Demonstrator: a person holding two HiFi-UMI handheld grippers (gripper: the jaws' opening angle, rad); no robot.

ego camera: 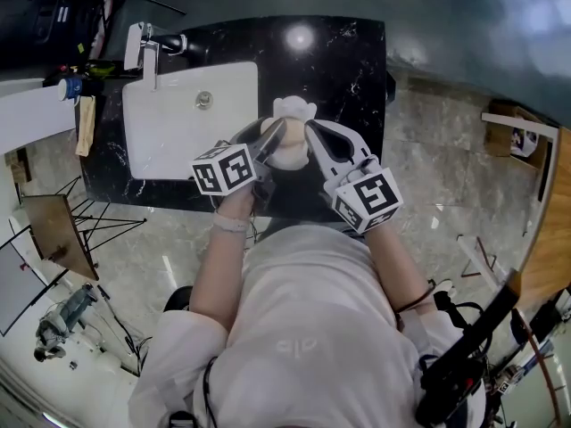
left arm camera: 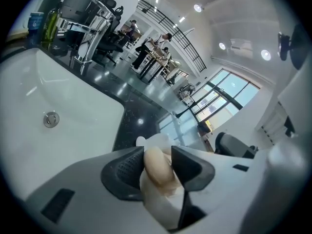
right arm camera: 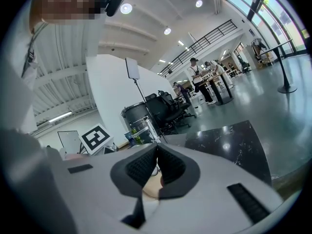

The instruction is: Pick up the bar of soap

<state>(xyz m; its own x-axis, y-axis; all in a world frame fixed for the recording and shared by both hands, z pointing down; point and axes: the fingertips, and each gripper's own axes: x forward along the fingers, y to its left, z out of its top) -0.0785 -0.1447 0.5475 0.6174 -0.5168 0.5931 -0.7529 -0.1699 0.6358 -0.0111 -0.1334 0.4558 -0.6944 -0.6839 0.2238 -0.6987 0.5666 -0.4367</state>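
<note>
Soap: bar of soap (left arm camera: pixel 157 168) stands edge-on, long axis along the jaws, above a white holder (ego camera: pixel 294 110) (right of the sink (ego camera: pixel 169 123)).
Left hand-held gripper (ego camera: pixel 278 137): clamped on soap's broad faces.
Right hand-held gripper (ego camera: pixel 310 134): jaws together, beside soap.
Counter (ego camera: pixel 357 61): black marble.

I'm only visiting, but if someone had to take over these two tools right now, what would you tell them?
Left gripper: shut on the bar of soap, over the black counter, right of the sink.
Right gripper: shut, holding nothing, close beside the soap.
Done: soap gripped.
Left: lift it clear. I cannot tell whether it is off the white dish yet.
</note>
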